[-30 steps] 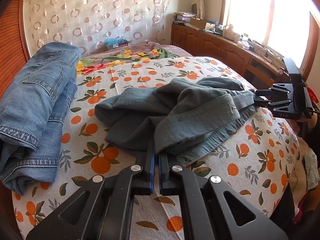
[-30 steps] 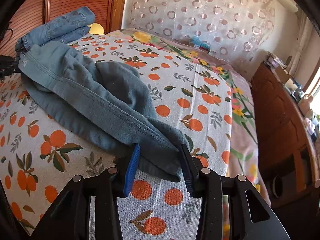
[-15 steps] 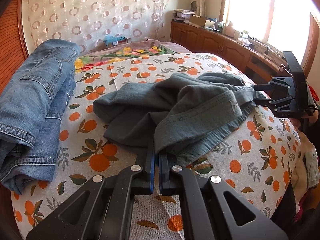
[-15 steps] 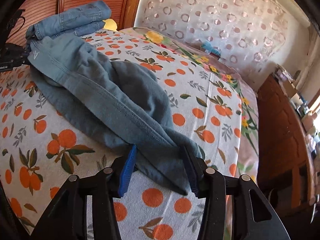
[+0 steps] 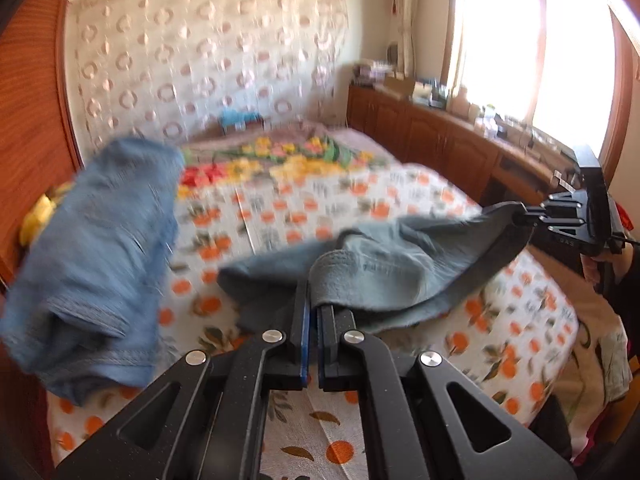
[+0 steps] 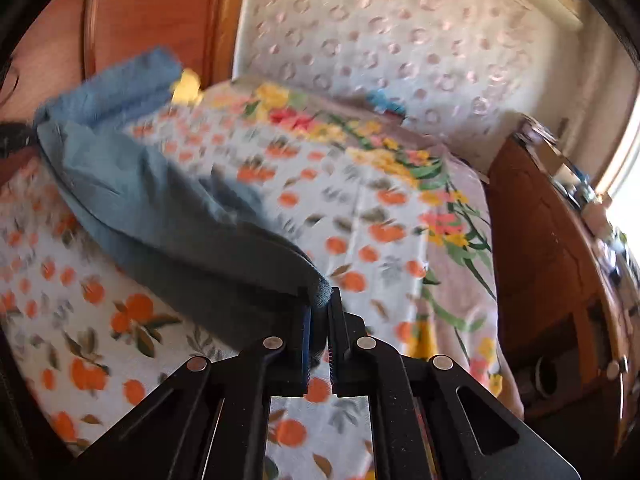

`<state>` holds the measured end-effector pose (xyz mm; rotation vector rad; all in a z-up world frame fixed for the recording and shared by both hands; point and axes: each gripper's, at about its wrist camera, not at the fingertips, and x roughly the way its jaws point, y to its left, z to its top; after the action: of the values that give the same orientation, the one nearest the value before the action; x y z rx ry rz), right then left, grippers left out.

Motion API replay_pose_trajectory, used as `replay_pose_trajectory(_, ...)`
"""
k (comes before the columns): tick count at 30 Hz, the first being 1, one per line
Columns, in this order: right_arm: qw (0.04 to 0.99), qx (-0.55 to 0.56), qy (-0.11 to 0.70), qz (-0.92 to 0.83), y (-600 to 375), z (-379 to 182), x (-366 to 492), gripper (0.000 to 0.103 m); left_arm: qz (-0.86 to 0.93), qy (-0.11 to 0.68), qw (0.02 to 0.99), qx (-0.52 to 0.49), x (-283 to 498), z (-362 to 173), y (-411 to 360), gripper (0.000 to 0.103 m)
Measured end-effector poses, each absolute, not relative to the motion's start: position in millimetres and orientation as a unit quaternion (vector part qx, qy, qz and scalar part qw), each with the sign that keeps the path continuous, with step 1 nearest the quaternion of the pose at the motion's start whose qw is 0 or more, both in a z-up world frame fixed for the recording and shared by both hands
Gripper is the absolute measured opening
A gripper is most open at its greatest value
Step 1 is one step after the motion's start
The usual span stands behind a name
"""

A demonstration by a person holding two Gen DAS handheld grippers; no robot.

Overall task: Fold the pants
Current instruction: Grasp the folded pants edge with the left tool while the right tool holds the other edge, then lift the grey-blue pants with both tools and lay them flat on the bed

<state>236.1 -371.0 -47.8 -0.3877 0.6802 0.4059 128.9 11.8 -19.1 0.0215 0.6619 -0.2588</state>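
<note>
Grey-teal pants stretched between the two grippers, long axis running gripper to gripper, across the near part of the bed; held edge pulled up off the cover, the middle sagging, lower cloth apparently on the bedspread. Fabric is soft, faded denim-like, with a thick hemmed band along the raised edge, and it is creased and bunched at both ends. Both views motion-blurred. Left gripper jaws pinched tight on one end of the band. Right gripper jaws have just closed, now clamped on the other end, with cloth bulging out between the pads. The bedspread is white with an orange-fruit print. Folded blue jeans lie apart on the bed by the wooden headboard. A patterned curtain hangs behind.
</note>
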Motion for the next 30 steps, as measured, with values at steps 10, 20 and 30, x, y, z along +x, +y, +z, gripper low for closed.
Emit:
replay_pose_trajectory(10,0.938,-0.173,0.238,0.182,-400,82,159,0.006,-0.125,0.224,0.966,0.041,82,103,15,0.003)
replay_pose_trajectory(20,0.944,-0.172,0.239,0.148,-388,103,212,0.006,-0.094,0.239,0.963,0.084,174,127,21,0.003)
replay_pose_trajectory(30,0.969,-0.102,0.178,0.136,-361,113,220,0.006,-0.07,0.215,0.971,0.077,206,137,36,0.003)
